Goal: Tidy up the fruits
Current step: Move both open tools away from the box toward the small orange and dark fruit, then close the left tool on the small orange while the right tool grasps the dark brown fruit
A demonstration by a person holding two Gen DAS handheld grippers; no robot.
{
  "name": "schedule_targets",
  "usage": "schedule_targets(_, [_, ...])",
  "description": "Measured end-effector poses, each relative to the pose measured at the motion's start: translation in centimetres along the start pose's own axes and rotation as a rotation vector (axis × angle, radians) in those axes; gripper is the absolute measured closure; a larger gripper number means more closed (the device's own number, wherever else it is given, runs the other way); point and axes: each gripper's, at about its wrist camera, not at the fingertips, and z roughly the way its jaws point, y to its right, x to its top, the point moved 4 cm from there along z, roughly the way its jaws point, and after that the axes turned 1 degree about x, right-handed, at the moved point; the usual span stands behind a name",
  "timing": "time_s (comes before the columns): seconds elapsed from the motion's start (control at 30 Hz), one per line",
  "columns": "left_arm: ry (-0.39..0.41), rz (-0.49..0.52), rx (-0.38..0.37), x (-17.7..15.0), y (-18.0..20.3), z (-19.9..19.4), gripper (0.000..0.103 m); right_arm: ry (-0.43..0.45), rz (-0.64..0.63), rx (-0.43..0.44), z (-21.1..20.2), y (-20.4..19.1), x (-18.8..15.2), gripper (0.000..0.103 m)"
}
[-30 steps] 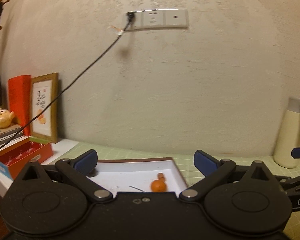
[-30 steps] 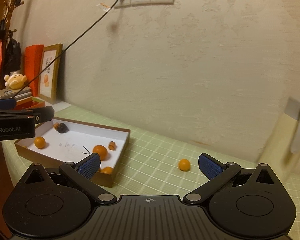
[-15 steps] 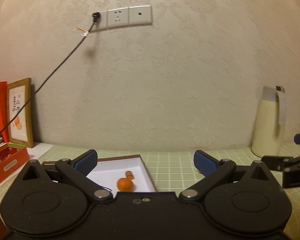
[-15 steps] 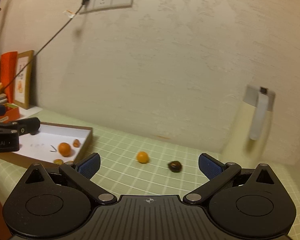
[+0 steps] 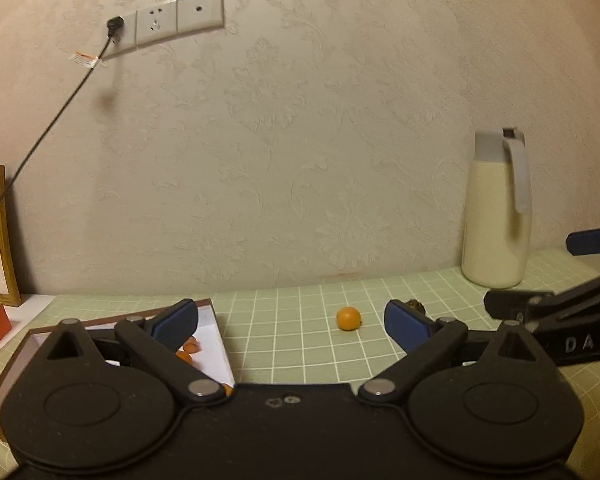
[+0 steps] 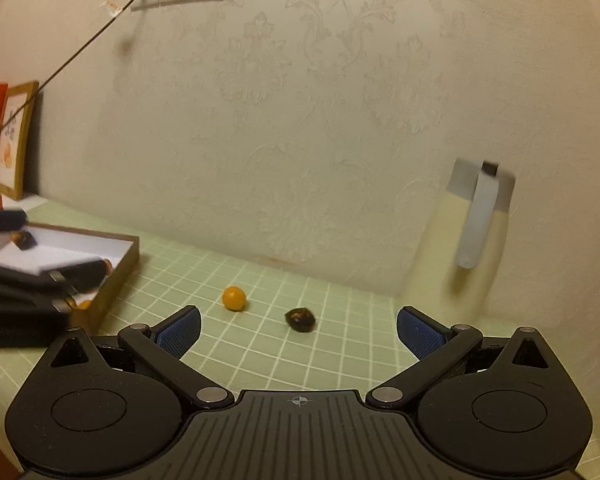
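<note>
Both views have swung right: orange (image 6: 234, 298) and dark fruit (image 6: 300, 319) now at 12 o'clock. Right gripper (image 6: 299, 330) and left gripper (image 5: 291, 322) spread, empty. Box (image 6: 120, 270) at 9; pickup likely next.

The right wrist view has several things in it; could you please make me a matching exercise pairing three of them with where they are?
Things:
1. small orange fruit
2. dark brown fruit
3. cream jug

Places:
A. upright by the wall, far right
B. on the green mat, nearer the brown box
C. on the green mat, right of the other loose fruit

Pairs: 1-B, 2-C, 3-A
</note>
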Motion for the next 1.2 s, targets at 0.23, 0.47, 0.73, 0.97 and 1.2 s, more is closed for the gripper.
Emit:
schedule_targets(0.23, [-0.013,-0.014,-0.015,-0.1,0.9,2.3,0.011,-0.059,0.040,-0.006,2.5,1.6,-0.2,0.000])
schedule_targets(0.47, [-0.018,-0.011,-0.032,0.0,1.4,5.0,0.017,-0.068,0.046,-0.005,4.9,2.7,-0.4,0.005])
schedule_targets(0.73, [-0.071,-0.019,-0.058,-0.7,1.9,8.5,0.027,-0.112,0.071,0.023,8.9,3.4,-0.7,0.031])
schedule_targets(0.97, [-0.107,-0.026,-0.074,-1.2,2.5,11.2,0.035,-0.130,0.088,0.037,11.8,3.4,-0.6,0.041])
schedule_targets(1.2, [-0.128,-0.019,-0.080,-1.6,3.2,13.1,0.036,-0.150,0.114,0.038,13.8,3.4,-1.2,0.042])
